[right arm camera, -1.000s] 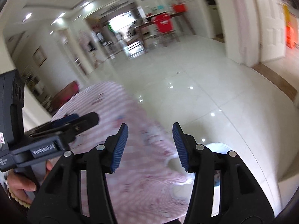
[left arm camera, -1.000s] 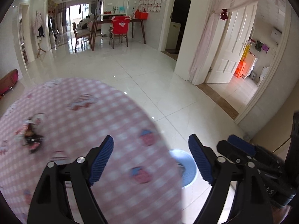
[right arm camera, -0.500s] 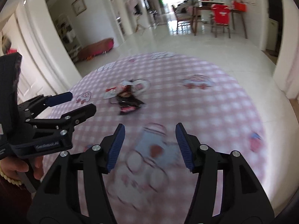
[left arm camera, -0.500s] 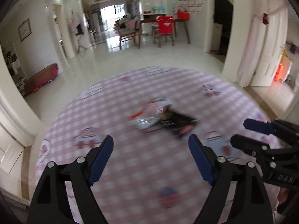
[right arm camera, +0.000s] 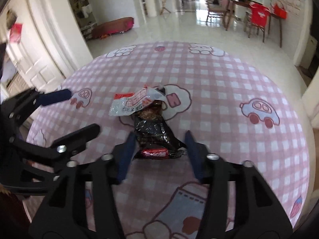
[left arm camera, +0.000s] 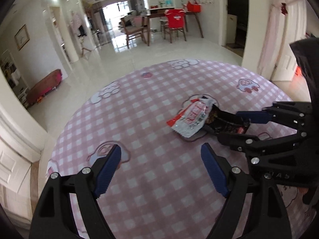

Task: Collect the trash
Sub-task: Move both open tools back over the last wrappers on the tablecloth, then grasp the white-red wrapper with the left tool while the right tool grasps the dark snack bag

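Wrappers (right arm camera: 151,117) piled on table (right arm camera: 239,75); right gripper (right arm camera: 159,149) fingers wide, straddling black one; left gripper (left arm camera: 159,169) wide, empty.

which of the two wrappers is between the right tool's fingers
The black wrapper, its red end between the right tool fingers; the white and red wrapper lies farther away.

Two wrappers lie at the centre of the right wrist view: one silver-and-red wrapper (right arm camera: 133,104) and one black wrapper (right arm camera: 154,134), touching each other. One round tabletop (right arm camera: 229,79) with a pink checked cloth carries them. Two tools show: the right tool (right arm camera: 159,155) at lower centre and the left tool (left arm camera: 159,169). At the upper right stand one dark dining table (right arm camera: 239,2) and two chairs, one of them red-covered (right arm camera: 257,18).
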A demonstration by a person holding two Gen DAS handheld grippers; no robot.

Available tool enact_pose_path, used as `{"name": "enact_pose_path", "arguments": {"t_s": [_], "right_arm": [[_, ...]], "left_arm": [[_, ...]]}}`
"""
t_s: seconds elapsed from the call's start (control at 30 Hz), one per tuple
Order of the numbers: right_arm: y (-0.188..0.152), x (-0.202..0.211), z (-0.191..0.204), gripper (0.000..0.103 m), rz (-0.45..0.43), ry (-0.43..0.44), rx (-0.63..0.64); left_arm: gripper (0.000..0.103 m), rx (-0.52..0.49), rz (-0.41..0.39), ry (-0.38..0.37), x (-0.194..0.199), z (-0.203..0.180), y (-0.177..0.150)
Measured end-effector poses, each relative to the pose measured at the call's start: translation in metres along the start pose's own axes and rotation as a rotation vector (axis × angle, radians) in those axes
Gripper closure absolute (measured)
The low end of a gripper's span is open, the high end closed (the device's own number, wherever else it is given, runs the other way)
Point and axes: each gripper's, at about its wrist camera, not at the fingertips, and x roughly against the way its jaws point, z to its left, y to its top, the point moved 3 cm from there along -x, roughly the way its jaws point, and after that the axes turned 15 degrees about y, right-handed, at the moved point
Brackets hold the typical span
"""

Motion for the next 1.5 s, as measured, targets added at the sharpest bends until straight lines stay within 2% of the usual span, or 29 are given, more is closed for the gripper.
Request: {"name": "enact_pose_path", "arguments": {"t_s": [0.03, 0.3, 0.37, 0.47, 0.57, 0.67, 0.8, 0.83, 0.9, 0.93, 1.0, 1.03, 1.07, 1.17, 1.23, 1.33, 1.5], "right_arm": [[-0.002, 0.002, 0.0, 0.069, -0.001, 0.006, 0.007], [-0.011, 0.022, -0.014, 0.078, 0.003, -0.039, 0.058], [-0.013, 0.028, -0.014, 0.081, 0.008, -0.087, 0.108], [-0.018, 0.039, -0.01, 0.085, 0.002, -0.126, 0.175], [-0.024, 0.047, -0.007, 0.086, 0.001, -0.106, 0.206], [-0.027, 0.05, -0.006, 0.086, 0.004, -0.083, 0.212], [-0.034, 0.051, -0.005, 0.087, 0.01, -0.054, 0.204], [-0.037, 0.053, -0.004, 0.087, 0.009, -0.051, 0.204], [-0.038, 0.055, -0.004, 0.087, 0.011, -0.041, 0.201], [-0.038, 0.056, -0.004, 0.087, 0.008, -0.042, 0.203], [-0.039, 0.057, -0.005, 0.087, 0.004, -0.04, 0.201], [-0.039, 0.058, -0.005, 0.087, 0.002, -0.04, 0.196], [-0.039, 0.059, -0.006, 0.087, 0.0, -0.039, 0.192], [-0.043, 0.064, -0.007, 0.088, -0.01, -0.035, 0.179], [-0.045, 0.067, -0.007, 0.089, -0.015, -0.03, 0.168], [-0.047, 0.075, -0.007, 0.094, -0.032, -0.038, 0.149], [-0.056, 0.099, -0.012, 0.095, -0.058, -0.034, 0.093]], "left_arm": [[0.022, -0.012, -0.009, -0.005, -0.002, -0.004, 0.003], [0.022, -0.086, -0.033, -0.065, -0.004, -0.036, 0.017], [0.022, -0.077, -0.034, -0.102, -0.002, -0.04, 0.018], [0.022, -0.009, -0.036, -0.17, 0.004, -0.036, 0.022], [0.022, 0.042, -0.027, -0.219, 0.008, -0.037, 0.027], [0.022, 0.016, -0.026, -0.214, 0.009, -0.054, 0.035], [0.023, 0.006, -0.001, -0.269, 0.002, -0.078, 0.042], [0.025, 0.007, 0.006, -0.274, -0.001, -0.081, 0.043], [0.042, 0.011, 0.037, -0.298, -0.009, -0.088, 0.043], [0.044, 0.021, 0.05, -0.317, -0.011, -0.089, 0.043], [0.059, 0.046, 0.065, -0.36, -0.011, -0.091, 0.043], [0.062, 0.044, 0.06, -0.354, -0.009, -0.092, 0.042], [0.076, 0.042, 0.054, -0.342, -0.008, -0.092, 0.041], [0.079, 0.075, 0.077, -0.356, -0.006, -0.084, 0.039], [0.08, 0.076, 0.074, -0.335, -0.003, -0.082, 0.036], [0.08, 0.104, 0.06, -0.319, 0.007, -0.077, 0.033], [0.08, 0.117, 0.031, -0.301, 0.031, -0.072, 0.032]]}}
